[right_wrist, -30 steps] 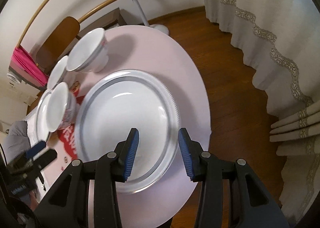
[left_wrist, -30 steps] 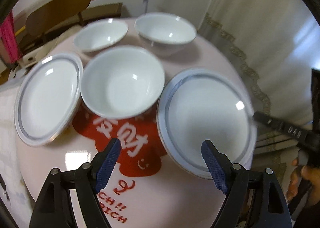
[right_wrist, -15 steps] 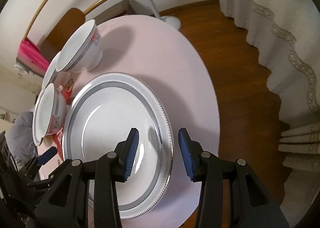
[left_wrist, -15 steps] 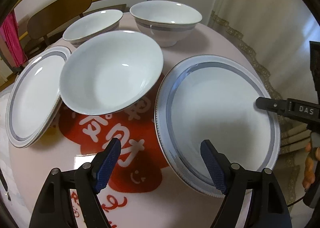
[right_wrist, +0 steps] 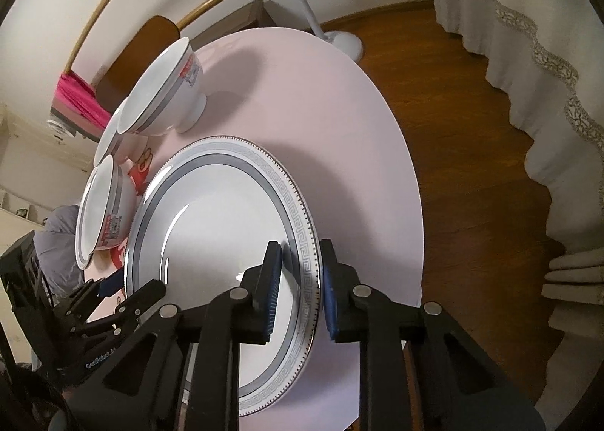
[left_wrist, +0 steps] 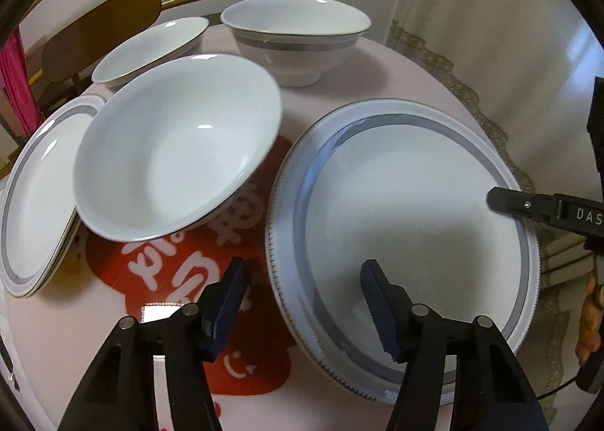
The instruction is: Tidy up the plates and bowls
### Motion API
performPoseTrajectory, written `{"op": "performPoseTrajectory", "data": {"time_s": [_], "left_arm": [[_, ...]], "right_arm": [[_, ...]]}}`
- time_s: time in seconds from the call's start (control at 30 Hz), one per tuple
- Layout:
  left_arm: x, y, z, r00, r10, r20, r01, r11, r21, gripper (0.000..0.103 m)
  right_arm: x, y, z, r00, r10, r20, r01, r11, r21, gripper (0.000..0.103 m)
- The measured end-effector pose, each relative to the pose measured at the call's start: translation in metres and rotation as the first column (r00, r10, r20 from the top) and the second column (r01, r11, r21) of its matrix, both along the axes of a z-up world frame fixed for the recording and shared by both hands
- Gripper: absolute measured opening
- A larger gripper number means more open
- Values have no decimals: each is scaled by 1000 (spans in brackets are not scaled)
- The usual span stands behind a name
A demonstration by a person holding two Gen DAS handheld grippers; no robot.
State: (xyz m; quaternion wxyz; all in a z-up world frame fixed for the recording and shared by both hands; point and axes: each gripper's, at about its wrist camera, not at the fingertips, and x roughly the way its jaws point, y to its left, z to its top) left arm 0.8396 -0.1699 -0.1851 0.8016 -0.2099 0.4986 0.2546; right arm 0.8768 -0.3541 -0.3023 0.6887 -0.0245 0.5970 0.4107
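Step in hand: we judge this the pickup of the big plate [right_wrist: 211, 238], with both tongs at opposite sides of its rim.
Where it lies: on the pink desk [right_wrist: 321, 121], near the edge on the curtain side; just beside it stands a bowl [left_wrist: 177, 144], with another plate [left_wrist: 34, 196] beyond and two more bowls at the back.
Right tongs [right_wrist: 300, 287]: jaws parted and straddling the rim — one pad over the plate's face, the other outside the edge; we cannot tell whether the pads touch the china yet.
Left tongs [left_wrist: 302, 302]: open wide, one pad over the red print on the desk, the other above the plate's well, not gripping anything.
Doing it well: seat the rim deep between the right pads before closing, then close squarely so the glazed edge does not slip — and lift level, since the bowl sits close by.
Pose: the right tongs come in low and nearly flat with the desk; the left tongs point down at the near rim from a little higher.
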Motion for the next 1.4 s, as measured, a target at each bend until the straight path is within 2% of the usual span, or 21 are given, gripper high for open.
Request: {"op": "performPoseTrajectory", "data": {"time_s": [0.07,0.1,0.27,0.53,0.9,1.13,1.4], "left_arm": [[3,-1,-1,1000,-20,11,20,1000,4,50],[4,-2,-1,999,-35,17,34,999,5,45],[3,1,-4,1000,-24,8,24,1000,9,41],[-25,10,3,1000,-25,3,25,997,-69,35],[-79,27,19,994,-112,17,113,989,-99,34],[-122,49,33,987,-160,26,162,982,-95,34],[-174,94,55,967,-251,39,253,964,-86,34]], "right_arm": [[1,-2,-2,1000,-3,-11,3,1000,21,19],[2,-2,-3,1000,-5,-15,5,1000,27,19],[1,-4,-2,999,-12,-33,13,999,32,18],[-34,-19,4,998,13,-57,-12,1000,5,17],[-97,-34,5,992,-18,-128,18,1000,-1,17],[-137,-19,9,987,-58,-151,60,998,8,17],[-191,17,18,981,-132,-142,136,991,18,18]]}}
